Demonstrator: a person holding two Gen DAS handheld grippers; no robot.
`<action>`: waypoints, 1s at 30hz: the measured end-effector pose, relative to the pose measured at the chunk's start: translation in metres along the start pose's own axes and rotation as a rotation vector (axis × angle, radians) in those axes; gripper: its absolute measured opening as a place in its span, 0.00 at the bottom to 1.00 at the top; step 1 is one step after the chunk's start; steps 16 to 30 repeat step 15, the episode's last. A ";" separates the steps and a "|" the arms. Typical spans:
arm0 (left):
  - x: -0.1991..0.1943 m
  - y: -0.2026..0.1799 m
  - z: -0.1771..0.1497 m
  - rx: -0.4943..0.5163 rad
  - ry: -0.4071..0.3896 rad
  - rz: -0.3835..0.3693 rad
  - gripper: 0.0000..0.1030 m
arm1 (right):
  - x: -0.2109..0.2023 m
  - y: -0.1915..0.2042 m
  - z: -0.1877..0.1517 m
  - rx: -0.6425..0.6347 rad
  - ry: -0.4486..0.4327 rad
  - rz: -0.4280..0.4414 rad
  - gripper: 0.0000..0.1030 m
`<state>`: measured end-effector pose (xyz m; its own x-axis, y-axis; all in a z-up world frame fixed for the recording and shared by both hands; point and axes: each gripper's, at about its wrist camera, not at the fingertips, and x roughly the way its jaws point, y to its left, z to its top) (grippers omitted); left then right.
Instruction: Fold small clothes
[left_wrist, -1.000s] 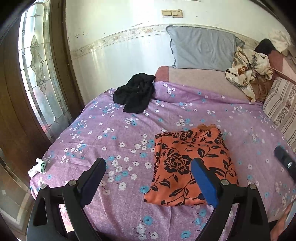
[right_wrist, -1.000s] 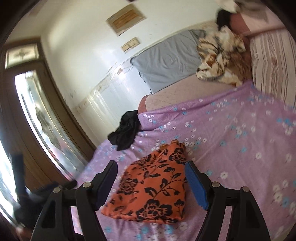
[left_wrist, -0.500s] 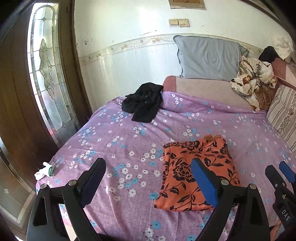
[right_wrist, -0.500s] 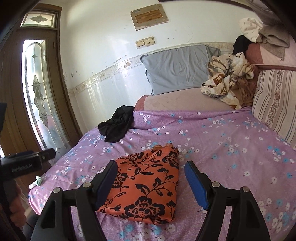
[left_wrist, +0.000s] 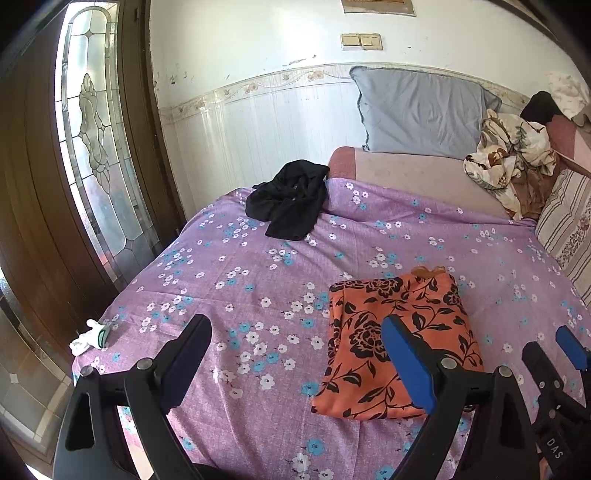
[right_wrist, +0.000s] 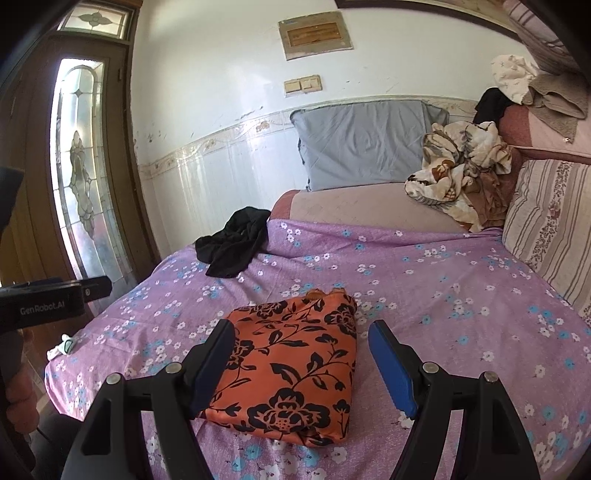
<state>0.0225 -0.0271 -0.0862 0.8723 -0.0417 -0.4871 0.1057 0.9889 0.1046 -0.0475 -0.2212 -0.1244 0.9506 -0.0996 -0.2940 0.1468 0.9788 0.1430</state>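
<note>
Orange cloth (right_wrist: 291, 373) with a black flower print lies folded into a neat rectangle on the purple flowered bedsheet (right_wrist: 461, 314), near the front edge of the bed. In the left wrist view the same orange cloth (left_wrist: 399, 343) sits right of the middle of the bedsheet (left_wrist: 229, 280).

Both claws hang above the bed and neither touches anything. The right claw (right_wrist: 301, 363) is spread wide, its two fingers standing on either side of the folded cloth as the camera sees it, with nothing pinched between them. The left claw (left_wrist: 295, 356) is spread wide too and empty; bare sheet shows between its fingers, and the folded cloth lies behind its right, blue-padded finger. The right claw (left_wrist: 554, 354) shows at the right edge of the left wrist view, and the body of the left claw, held by a hand (right_wrist: 20, 395), shows at the left edge of the right wrist view.

A crumpled black garment (right_wrist: 232, 247) lies at the far left part of the bed, well apart from the orange cloth. A grey pillow (right_wrist: 365, 144) leans against the white wall, a cream and brown patterned heap (right_wrist: 461, 166) lies beside it, and a striped pillow (right_wrist: 546, 229) rests at the right. A small white item (left_wrist: 90, 338) sits at the bed's near left corner, close to the stained-glass door (left_wrist: 96, 147).
</note>
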 end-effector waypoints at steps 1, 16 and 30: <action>0.000 -0.001 0.000 0.001 -0.001 -0.001 0.91 | 0.001 0.001 -0.001 -0.003 0.004 0.000 0.75; 0.015 0.002 -0.003 -0.036 0.017 -0.089 0.91 | 0.009 0.003 -0.004 0.000 0.041 0.012 0.75; 0.015 0.002 -0.003 -0.036 0.017 -0.089 0.91 | 0.009 0.003 -0.004 0.000 0.041 0.012 0.75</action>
